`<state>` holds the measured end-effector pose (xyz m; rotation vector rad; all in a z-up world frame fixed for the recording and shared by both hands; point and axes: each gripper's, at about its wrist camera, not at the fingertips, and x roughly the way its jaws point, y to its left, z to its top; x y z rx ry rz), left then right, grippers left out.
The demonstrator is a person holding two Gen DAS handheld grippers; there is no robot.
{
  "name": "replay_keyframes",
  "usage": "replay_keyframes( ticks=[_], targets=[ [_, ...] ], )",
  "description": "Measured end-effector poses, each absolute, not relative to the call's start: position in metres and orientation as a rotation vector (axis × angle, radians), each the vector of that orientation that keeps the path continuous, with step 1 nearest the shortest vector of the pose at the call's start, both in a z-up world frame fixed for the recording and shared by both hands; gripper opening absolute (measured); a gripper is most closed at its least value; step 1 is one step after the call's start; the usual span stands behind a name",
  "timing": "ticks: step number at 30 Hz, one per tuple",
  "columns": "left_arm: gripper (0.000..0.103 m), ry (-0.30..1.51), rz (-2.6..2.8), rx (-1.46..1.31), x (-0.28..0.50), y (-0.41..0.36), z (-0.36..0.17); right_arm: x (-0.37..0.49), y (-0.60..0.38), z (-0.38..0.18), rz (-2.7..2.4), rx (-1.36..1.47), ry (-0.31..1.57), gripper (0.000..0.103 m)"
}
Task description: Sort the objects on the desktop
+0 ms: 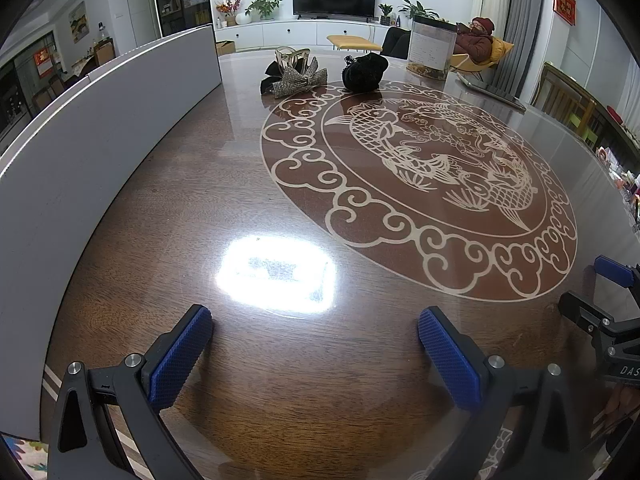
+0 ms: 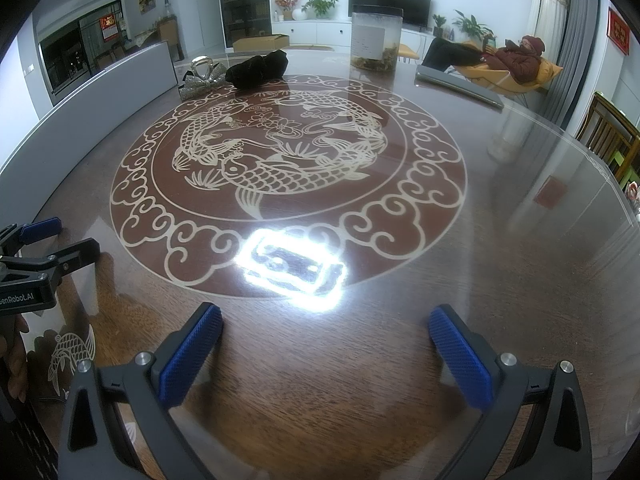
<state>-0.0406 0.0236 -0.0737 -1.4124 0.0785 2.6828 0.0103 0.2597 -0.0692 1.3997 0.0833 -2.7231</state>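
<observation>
Both the left hand-held gripper (image 1: 316, 354) and the right hand-held gripper (image 2: 326, 354) were held released and empty above the glossy brown desk (image 1: 248, 184), while the silver glittery bow hair clip (image 1: 298, 80) and the black velvet pouch (image 1: 364, 72) were seen far across it, so a slip on the smooth glass could be feared.

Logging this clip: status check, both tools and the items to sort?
Left tool open, empty. Right tool open, empty. Sparkly bow clip and black pouch untouched at the table's far side. Path clear.

Dark brown table (image 1: 304, 368), cream carp-and-cloud medallion (image 1: 420, 184); silver glitter bow (image 1: 298, 80); black pouch (image 1: 364, 72); blue textured gripper pads (image 1: 180, 360).
</observation>
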Motion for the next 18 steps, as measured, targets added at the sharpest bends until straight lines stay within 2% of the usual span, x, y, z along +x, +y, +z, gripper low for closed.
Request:
replay_keyframes(
  ticks=[18],
  targets=[
    [0.103,0.078,2.683,-1.412,-0.0405,0.0233,-0.0736,0.0104,0.26,-0.0692,-2.723,1.399,0.083,0.103]
  ],
)
